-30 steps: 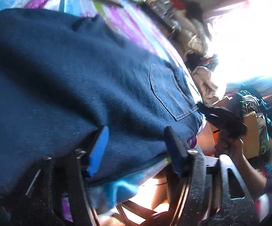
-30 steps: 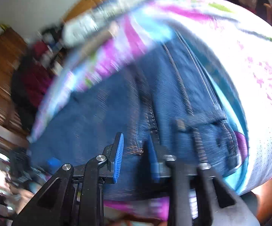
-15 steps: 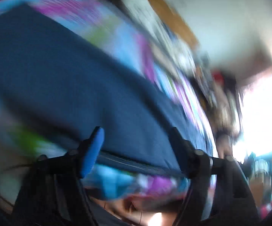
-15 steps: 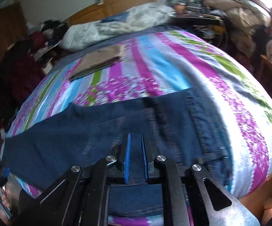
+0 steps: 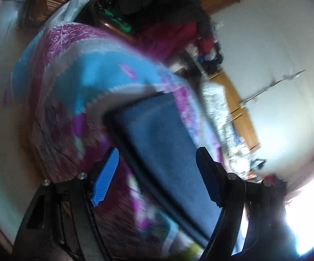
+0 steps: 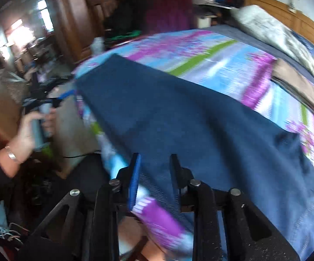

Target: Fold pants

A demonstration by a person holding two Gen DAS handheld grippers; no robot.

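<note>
Dark blue jeans (image 6: 189,119) lie flat across the striped bed sheet (image 6: 200,50), legs running toward the left. In the left wrist view the hem end of a jeans leg (image 5: 157,139) sits just ahead of my left gripper (image 5: 157,174), which is wide open and holds nothing. My right gripper (image 6: 156,171) hovers over the near edge of the jeans with its fingers apart and nothing pinched between them. A hand (image 6: 24,134) holding the left gripper shows at the far left, beside the leg end. Both views are motion-blurred.
A folded brown cloth (image 6: 296,84) lies on the bed's far right, with a pale rumpled blanket (image 6: 276,32) by the wooden headboard (image 6: 287,10). Piled dark and red clothes (image 5: 167,21) and wooden furniture stand beyond the bed. Bare floor (image 5: 2,87) runs beside the bed edge.
My left gripper swung from the waist and pocket area to the leg hem end. The right gripper, nearly shut half a second ago, has opened and turned left along the jeans.
</note>
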